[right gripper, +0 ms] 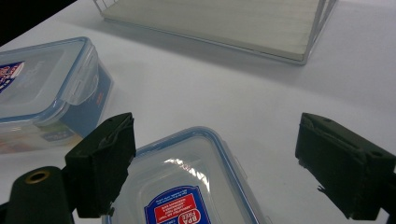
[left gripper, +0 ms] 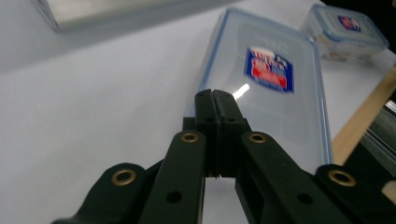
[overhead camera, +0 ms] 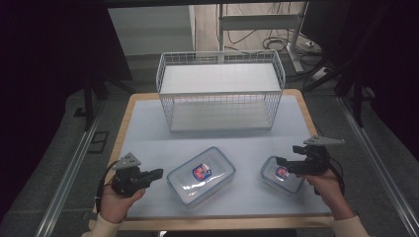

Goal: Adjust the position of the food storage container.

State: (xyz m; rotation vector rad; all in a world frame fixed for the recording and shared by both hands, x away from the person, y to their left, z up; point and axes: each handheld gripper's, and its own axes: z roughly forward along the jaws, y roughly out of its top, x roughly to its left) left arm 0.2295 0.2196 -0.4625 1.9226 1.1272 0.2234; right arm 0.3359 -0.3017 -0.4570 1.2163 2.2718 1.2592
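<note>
A large clear box with a blue-edged lid and a red-and-blue label lies at the table's front middle. A smaller box of the same kind lies to its right. My left gripper is shut with nothing in it, its tips just left of the large box. My right gripper hangs open over the small box, one jaw on each side of its lid.
A white wire basket with two shelf levels stands at the back of the pale table top. A wooden edge runs along the table's front. Cables and desk legs lie on the floor beyond.
</note>
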